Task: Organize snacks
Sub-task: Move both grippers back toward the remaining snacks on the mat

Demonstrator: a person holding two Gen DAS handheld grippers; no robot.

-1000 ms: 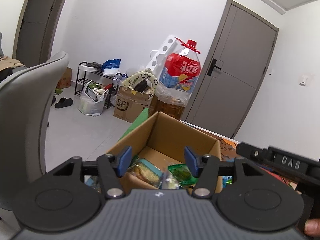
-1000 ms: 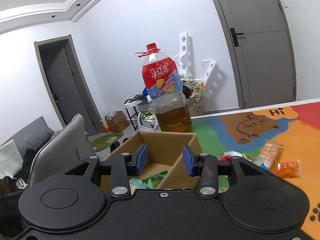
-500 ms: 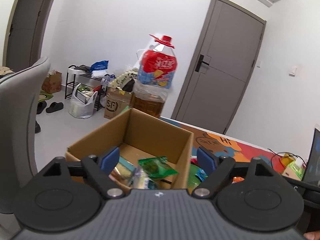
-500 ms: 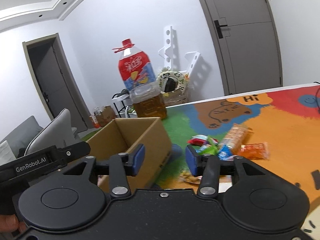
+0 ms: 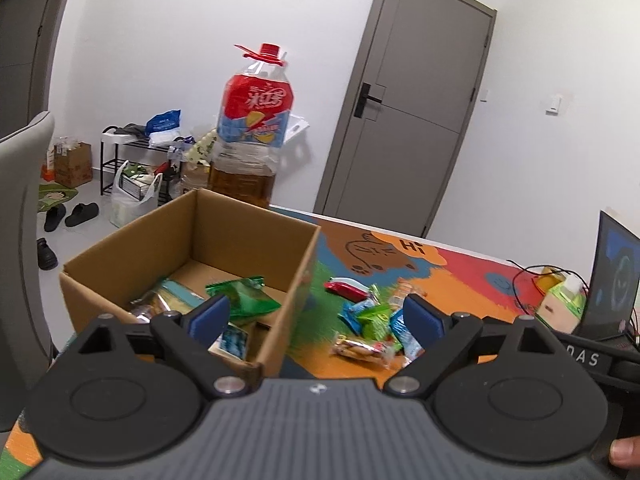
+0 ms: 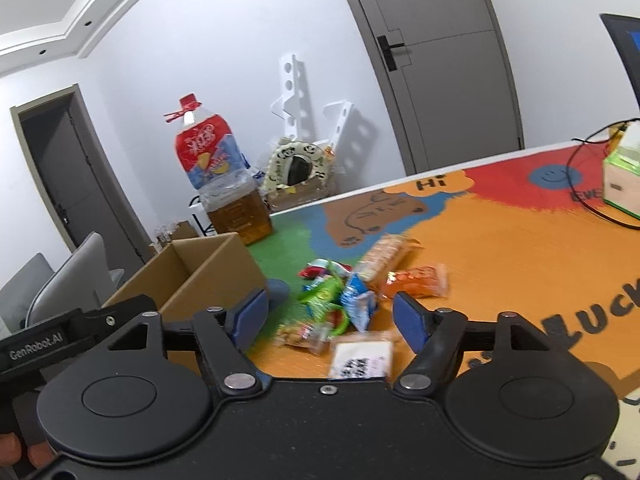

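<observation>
An open cardboard box (image 5: 192,240) (image 6: 208,268) stands on the colourful table mat and holds several snack packets, among them a green one (image 5: 240,298). A loose pile of snack packets (image 5: 372,324) (image 6: 344,304) lies on the mat to the right of the box. My left gripper (image 5: 316,316) hovers over the box's near right corner, its jaws opening with nothing between them. My right gripper (image 6: 326,316) hangs above the near side of the pile, jaws opening too and nothing gripped. An orange packet (image 6: 416,282) and a long biscuit pack (image 6: 384,258) lie at the pile's far side.
A big oil bottle (image 5: 252,136) (image 6: 224,196) with a red cap stands behind the box. A grey chair (image 5: 24,240) is at the left. A laptop (image 5: 616,280), a small green box (image 6: 622,180) and a black cable (image 6: 588,184) sit at the right.
Both grippers have swung right, from over the box toward the loose pile, and both have opened wider. The box has slid to the left of each view.
</observation>
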